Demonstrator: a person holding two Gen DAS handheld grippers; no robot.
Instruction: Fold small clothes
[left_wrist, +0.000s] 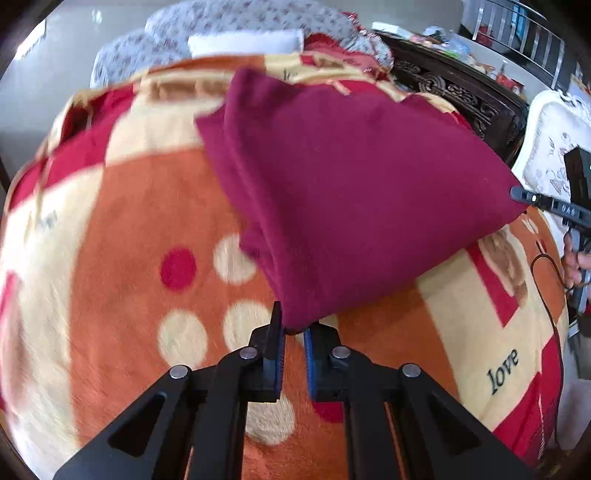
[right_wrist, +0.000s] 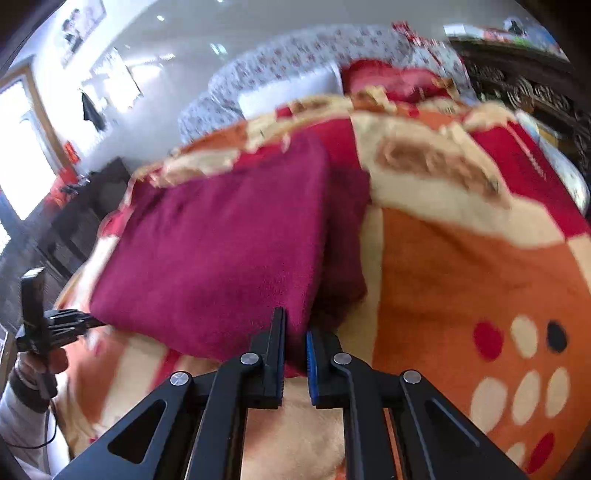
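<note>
A maroon fleece garment (left_wrist: 351, 192) hangs stretched above the patterned blanket (left_wrist: 129, 240), folded over itself. My left gripper (left_wrist: 293, 332) is shut on its near corner. The right gripper (left_wrist: 521, 195) shows at the right edge of the left wrist view, pinching the opposite corner. In the right wrist view the right gripper (right_wrist: 295, 339) is shut on the garment (right_wrist: 221, 251) corner, and the left gripper (right_wrist: 92, 321) shows at the far left, holding the other corner.
An orange, red and cream blanket (right_wrist: 461, 258) covers the bed. A floral pillow (left_wrist: 240, 22) and a white folded cloth (left_wrist: 243, 42) lie at the far end. A dark carved wooden headboard (left_wrist: 461, 92) and a white chair (left_wrist: 554, 147) stand on the right.
</note>
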